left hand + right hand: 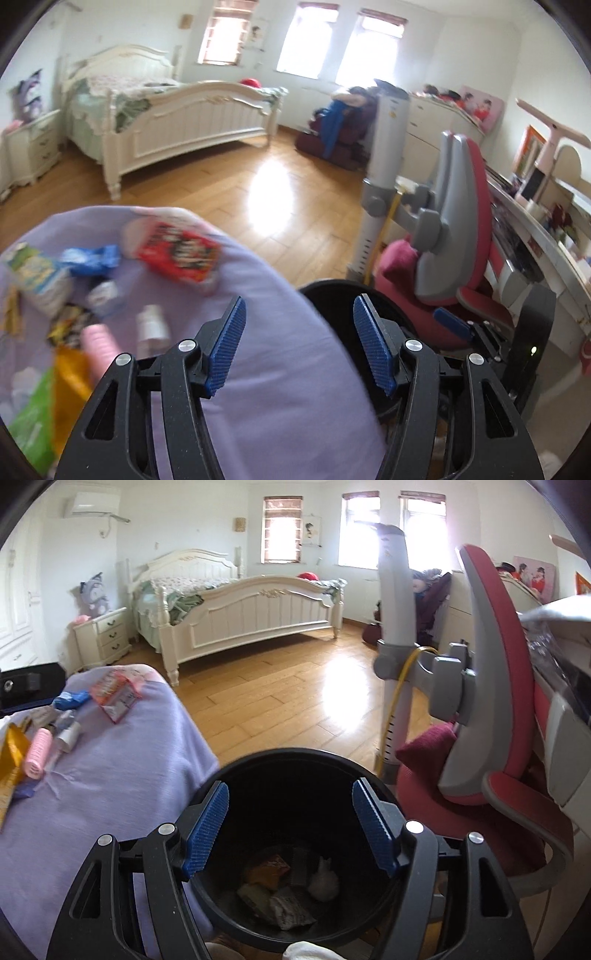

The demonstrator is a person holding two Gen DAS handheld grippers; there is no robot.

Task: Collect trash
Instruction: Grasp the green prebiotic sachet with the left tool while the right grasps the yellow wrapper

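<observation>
1. The left gripper (298, 334) hangs with jaws apart and empty, above the lilac cover's (288, 398) edge.
2. Blurred wrappers, including a red packet (177, 254), lie on the cover.
3. A black bin (332, 291) shows behind.

Daylight came through windows (314, 44) at 12 o'clock, blown out white in both views. Broad glare patch on floor (271, 195) near centre. Room bright, shadows soft. Left wrist view motion-blurred: litter (177, 251) on purple cover (280, 369) at 9 o'clock smeared. Right wrist view sharper; bin (295, 764) interior dark, contents dim. Fisheye bent walls, black vignette at corners.
</observation>
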